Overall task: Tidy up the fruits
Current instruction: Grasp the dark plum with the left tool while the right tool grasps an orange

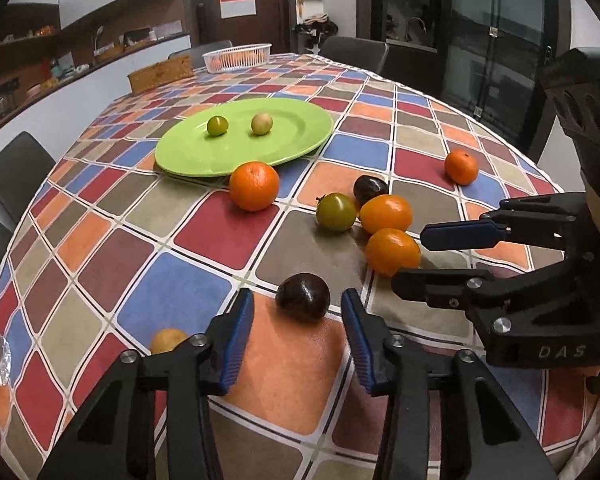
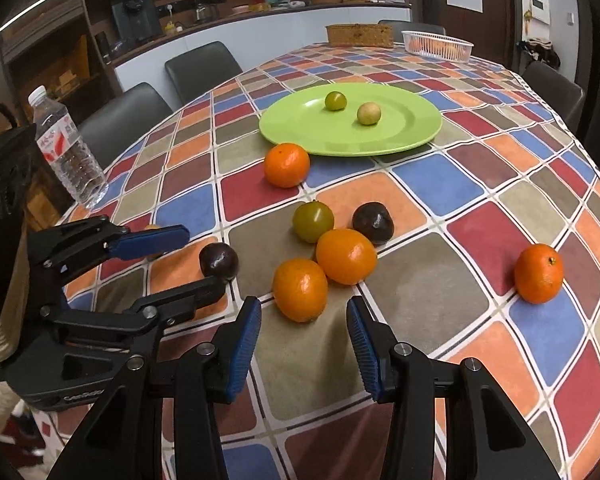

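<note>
A green plate (image 1: 292, 148) (image 2: 300, 128) holds two small green fruits (image 1: 217, 125) (image 1: 261, 123). On the checked tablecloth lie several oranges (image 1: 254, 185) (image 2: 300, 289), a green tomato (image 1: 336, 211) (image 2: 313, 221) and two dark plums (image 1: 303, 297) (image 2: 372, 217). My left gripper (image 1: 298, 308) (image 2: 204, 256) is open, its fingers on either side of the near plum (image 2: 219, 260), just short of it. My right gripper (image 2: 303, 316) (image 1: 410, 252) is open, just in front of the nearest orange (image 1: 392, 251).
A small yellow fruit (image 1: 168, 340) lies left of my left gripper. A water bottle (image 2: 66, 148) stands at the table's left edge. A white basket (image 1: 238, 56) (image 2: 436, 46) and a wicker box (image 2: 359, 36) sit at the far end. Chairs (image 2: 202, 66) surround the table.
</note>
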A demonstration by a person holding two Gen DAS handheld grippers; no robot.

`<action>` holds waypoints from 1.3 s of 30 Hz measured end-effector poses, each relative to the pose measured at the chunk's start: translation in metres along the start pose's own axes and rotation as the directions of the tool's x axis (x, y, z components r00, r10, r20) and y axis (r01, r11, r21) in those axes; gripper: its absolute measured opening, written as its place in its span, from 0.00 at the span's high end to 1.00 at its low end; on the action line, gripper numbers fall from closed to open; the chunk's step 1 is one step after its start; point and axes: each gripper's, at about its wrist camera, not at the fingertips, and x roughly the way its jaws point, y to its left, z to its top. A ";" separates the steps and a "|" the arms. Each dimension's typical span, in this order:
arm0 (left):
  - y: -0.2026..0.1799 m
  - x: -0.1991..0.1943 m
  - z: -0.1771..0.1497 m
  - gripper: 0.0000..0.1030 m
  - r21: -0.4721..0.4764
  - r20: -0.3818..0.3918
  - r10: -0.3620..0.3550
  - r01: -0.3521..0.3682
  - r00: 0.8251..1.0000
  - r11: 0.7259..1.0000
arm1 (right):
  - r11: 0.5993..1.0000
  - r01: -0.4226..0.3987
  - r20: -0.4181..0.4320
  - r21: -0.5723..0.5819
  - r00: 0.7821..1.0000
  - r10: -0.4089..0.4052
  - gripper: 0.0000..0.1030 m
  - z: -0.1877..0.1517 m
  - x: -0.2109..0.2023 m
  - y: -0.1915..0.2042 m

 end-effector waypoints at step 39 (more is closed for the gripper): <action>-0.010 -0.047 0.026 0.72 -0.059 0.104 0.014 -0.008 0.994 0.998 | 0.999 -0.046 0.107 0.028 0.993 0.043 0.70 0.015 -0.037 -0.004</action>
